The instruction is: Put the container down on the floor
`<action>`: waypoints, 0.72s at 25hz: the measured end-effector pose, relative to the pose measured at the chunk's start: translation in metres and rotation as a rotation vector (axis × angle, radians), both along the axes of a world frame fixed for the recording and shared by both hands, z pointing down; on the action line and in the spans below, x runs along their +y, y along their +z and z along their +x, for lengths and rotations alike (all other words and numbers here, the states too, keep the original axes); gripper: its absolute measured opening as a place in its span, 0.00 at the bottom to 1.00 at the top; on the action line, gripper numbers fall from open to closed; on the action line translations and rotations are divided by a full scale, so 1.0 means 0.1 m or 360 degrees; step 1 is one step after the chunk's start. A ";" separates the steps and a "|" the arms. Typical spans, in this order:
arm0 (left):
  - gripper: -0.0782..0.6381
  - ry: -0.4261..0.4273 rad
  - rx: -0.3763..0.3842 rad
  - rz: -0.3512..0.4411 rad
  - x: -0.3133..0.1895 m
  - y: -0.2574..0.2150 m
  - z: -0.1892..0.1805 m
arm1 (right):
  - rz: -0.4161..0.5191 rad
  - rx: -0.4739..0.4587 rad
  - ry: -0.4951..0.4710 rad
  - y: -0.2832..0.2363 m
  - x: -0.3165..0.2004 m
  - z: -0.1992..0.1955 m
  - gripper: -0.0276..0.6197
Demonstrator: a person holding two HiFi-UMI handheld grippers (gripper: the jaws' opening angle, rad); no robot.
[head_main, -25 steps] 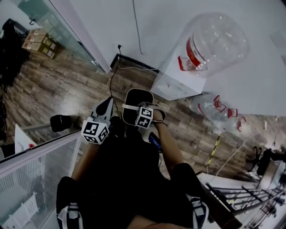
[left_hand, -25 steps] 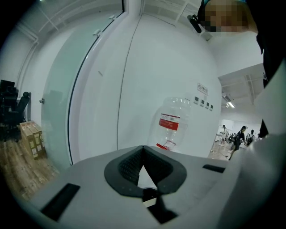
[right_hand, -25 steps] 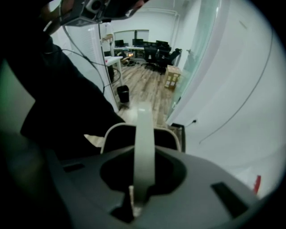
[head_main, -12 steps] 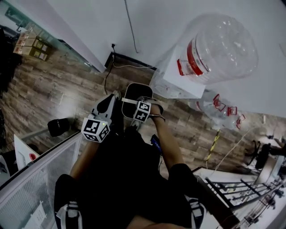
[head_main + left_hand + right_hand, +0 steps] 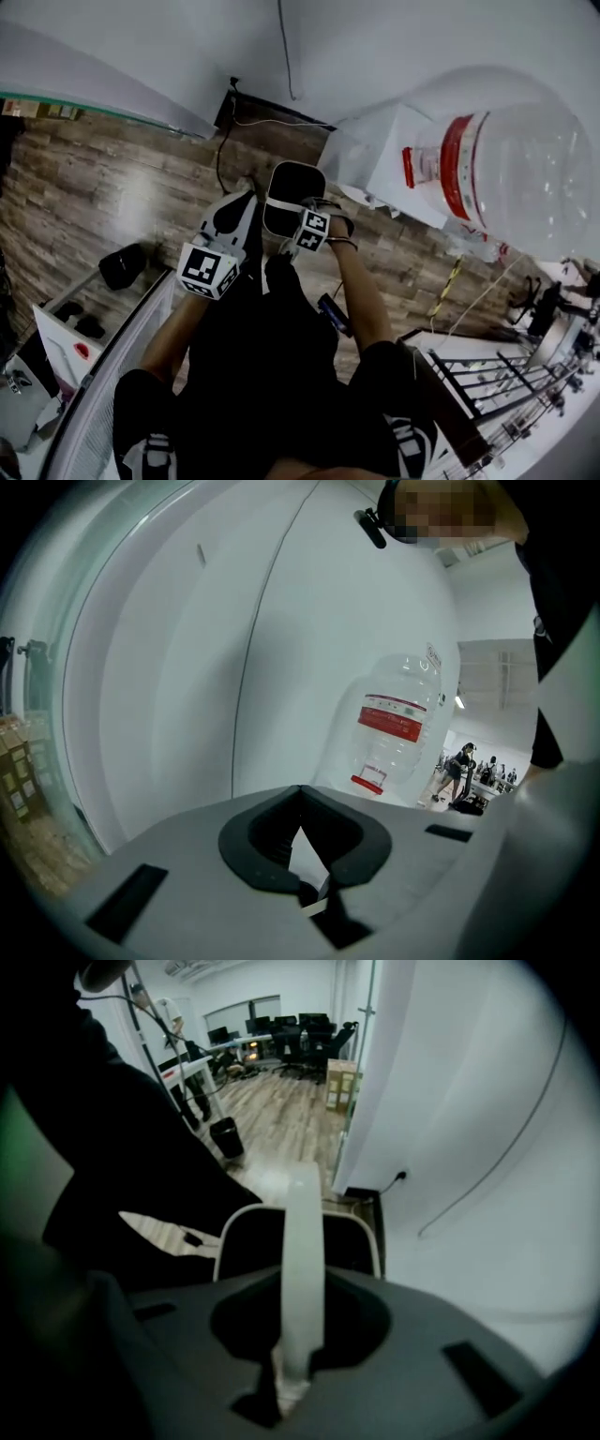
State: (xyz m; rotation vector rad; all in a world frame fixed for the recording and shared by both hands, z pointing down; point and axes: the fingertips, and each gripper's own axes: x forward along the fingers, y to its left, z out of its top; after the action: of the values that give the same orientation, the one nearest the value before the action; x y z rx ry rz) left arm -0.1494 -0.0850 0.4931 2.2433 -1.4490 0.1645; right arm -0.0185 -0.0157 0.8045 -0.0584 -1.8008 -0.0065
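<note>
The container is a small black bin with a white rim and a white strap handle. It hangs above the wooden floor, in front of the person's legs. My right gripper points steeply down and is shut on the handle. In the right gripper view the handle runs up between the jaws of the right gripper, over the container's dark mouth. My left gripper sits just left of the container, apart from it. Its jaws meet at the tip of the left gripper, with nothing between them.
A big clear water bottle with a red label sits on a white dispenser by the wall, right of the container; the water bottle also shows ahead of the left gripper. A black pot stands on the floor at left. A glass railing runs lower left.
Both grippers and the hanging container have sunk toward the floor and shifted toward the wall. The head view has swung, so the water bottle looms larger at right.
</note>
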 end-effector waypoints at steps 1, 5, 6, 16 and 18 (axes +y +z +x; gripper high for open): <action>0.15 0.0017 0.0005 0.0007 -0.10 0.04 -0.03 | 0.0001 0.0008 0.0011 0.10 -0.09 -0.04 0.14; 0.15 0.0075 0.0028 0.0014 -0.42 0.23 -0.11 | 0.0030 0.0047 0.0063 0.52 -0.45 -0.16 0.14; 0.15 0.0085 0.0034 0.0007 -0.46 0.29 -0.12 | 0.0035 0.0056 0.0078 0.64 -0.51 -0.19 0.14; 0.15 0.0099 0.0125 -0.0101 -0.80 0.79 -0.11 | 0.0097 0.0142 0.0177 1.68 -1.15 -0.24 0.14; 0.15 0.0104 0.0135 -0.0111 -0.84 0.87 -0.11 | 0.0116 0.0160 0.0177 1.82 -1.25 -0.25 0.14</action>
State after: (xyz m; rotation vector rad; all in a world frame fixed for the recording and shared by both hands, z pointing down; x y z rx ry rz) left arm -0.1604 -0.1688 0.5800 2.2153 -1.3069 0.1367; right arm -0.0438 -0.1410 0.9869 0.0921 -1.6999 0.0102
